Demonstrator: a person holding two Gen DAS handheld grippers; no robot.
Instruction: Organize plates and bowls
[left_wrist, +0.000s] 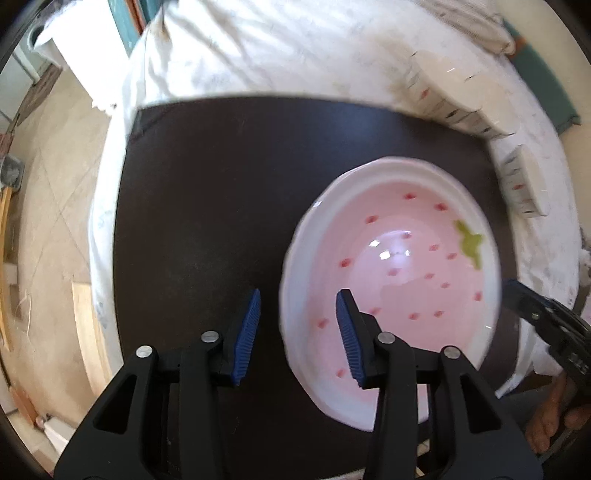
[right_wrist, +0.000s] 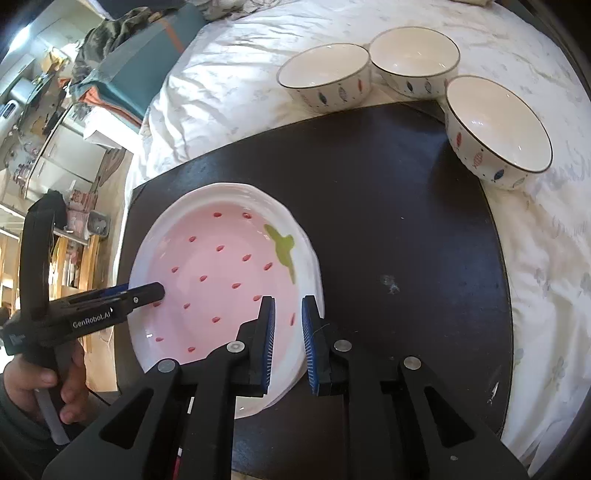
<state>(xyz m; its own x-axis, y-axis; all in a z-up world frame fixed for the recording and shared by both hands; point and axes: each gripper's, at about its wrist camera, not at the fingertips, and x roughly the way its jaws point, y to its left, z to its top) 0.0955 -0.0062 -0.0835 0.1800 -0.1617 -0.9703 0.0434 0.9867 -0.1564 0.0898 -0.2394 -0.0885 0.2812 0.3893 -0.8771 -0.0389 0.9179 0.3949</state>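
The pink strawberry plate (right_wrist: 221, 280) lies flat on the dark desk (right_wrist: 388, 229), toward its left side, with both tools set at opposite edges of its rim, probably so it can be lifted level from two sides. The right hand-held gripper (right_wrist: 288, 343) straddles the plate's right rim: one blue pad sits over the pink inside, the other outside the white edge, with a narrow gap between them. Whether the pads already pinch the rim cannot be told. The left hand-held gripper (left_wrist: 299, 336) is spread wider, its right pad over the plate's inside and its left pad over bare desk, so the rim passes between them without being clamped.

The plate is empty, showing only painted red seeds and a green leaf. Three white bowls with fish patterns (right_wrist: 498, 129) stand upright and empty at the desk's far right corner, partly on the white bedsheet (right_wrist: 229, 85); two stand close together, the third just beside them.
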